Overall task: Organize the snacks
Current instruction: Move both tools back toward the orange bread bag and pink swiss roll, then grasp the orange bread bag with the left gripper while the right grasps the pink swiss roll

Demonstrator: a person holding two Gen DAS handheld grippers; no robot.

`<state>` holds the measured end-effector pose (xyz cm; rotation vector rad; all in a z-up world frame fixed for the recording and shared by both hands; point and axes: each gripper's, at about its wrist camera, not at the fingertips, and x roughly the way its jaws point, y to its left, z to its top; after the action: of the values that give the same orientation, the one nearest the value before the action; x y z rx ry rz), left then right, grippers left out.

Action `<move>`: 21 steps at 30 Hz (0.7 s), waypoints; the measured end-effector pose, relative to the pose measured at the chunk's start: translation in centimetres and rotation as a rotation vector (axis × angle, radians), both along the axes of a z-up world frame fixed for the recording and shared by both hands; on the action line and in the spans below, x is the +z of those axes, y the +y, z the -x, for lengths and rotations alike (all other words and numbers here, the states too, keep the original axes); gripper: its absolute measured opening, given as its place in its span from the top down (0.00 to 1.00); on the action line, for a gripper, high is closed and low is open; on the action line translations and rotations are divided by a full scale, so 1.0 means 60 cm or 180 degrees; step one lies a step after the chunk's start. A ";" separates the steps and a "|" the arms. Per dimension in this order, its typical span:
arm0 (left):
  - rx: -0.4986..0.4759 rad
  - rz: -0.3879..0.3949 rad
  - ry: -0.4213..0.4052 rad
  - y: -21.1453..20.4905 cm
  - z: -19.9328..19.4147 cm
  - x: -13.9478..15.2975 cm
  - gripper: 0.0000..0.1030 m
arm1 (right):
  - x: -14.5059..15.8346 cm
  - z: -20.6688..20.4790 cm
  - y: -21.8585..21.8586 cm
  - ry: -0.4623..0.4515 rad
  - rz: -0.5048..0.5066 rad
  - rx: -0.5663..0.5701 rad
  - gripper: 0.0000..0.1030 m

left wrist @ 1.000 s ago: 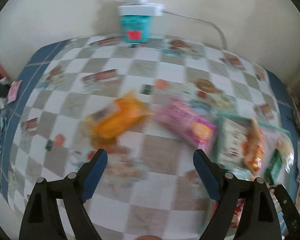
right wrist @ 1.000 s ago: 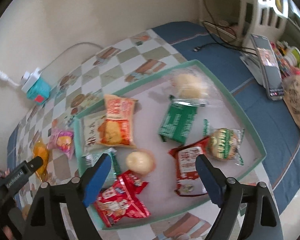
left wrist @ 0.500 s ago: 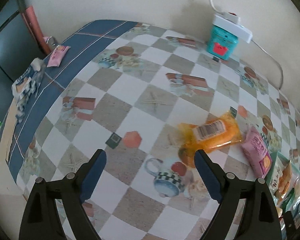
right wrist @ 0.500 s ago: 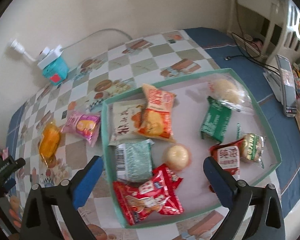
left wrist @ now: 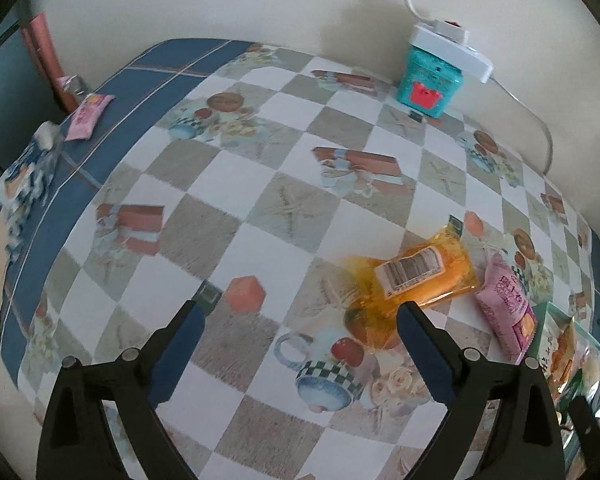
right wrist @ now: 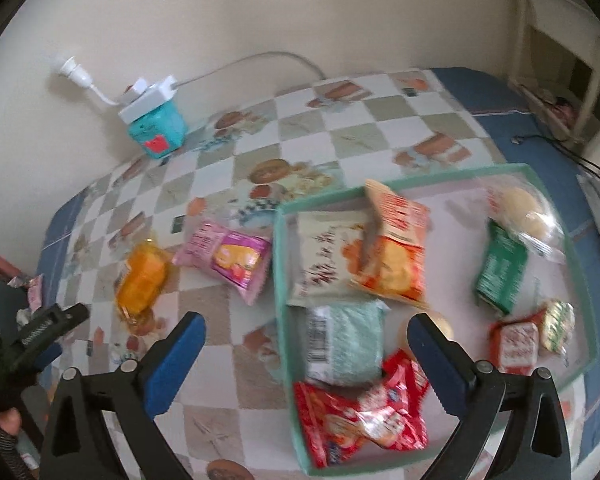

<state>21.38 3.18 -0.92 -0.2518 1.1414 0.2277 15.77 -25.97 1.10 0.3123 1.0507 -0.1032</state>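
Hard to read: right wrist view blurred, print on the packets in the shallow green-rimmed tray illegible. Round pale item half hidden behind right gripper finger. In left wrist view, tray cut off at right edge, contents smeared.

Left gripper angled steeply down over checkered patterned tablecloth, jaws just been widening, spread wide, nothing between them; right fingertip overlaps near edge of orange translucent snack packet, contact unclear. Pink foil snack packet just right of it, beside tray.

Right gripper also pitched down, jaws just been widening, spread wide and empty, above pale green packet in tray's near-left corner. Orange packet and pink packet on cloth left of tray. Teal box with white power strip on top far, by wall.
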 end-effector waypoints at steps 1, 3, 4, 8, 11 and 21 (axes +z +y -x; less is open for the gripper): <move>-0.0049 0.0006 -0.0016 -0.003 -0.004 -0.002 0.06 | 0.005 -0.012 0.007 -0.0015 0.0036 0.0087 0.01; -0.0140 -0.0007 -0.0058 -0.010 -0.012 -0.005 0.06 | 0.014 -0.029 0.019 -0.0048 0.0111 0.0230 0.01; -0.0182 -0.0016 -0.0077 -0.014 -0.016 -0.008 0.06 | 0.019 -0.040 0.027 -0.0065 0.0146 0.0346 0.01; -0.0426 -0.0035 -0.0159 -0.034 -0.030 -0.015 0.06 | 0.030 -0.092 0.064 -0.0041 0.0271 0.0902 0.01; -0.0661 -0.0129 -0.0200 -0.055 -0.044 -0.014 0.06 | 0.020 -0.118 0.084 0.0053 0.0450 0.1184 0.02; -0.1698 -0.0590 -0.0253 -0.130 -0.079 -0.020 0.06 | -0.046 -0.177 0.115 0.0428 0.0679 0.1711 0.13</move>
<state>26.15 -4.60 -2.13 0.2086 1.0617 -0.1481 26.38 -19.05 -1.69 -0.1776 1.2134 0.2488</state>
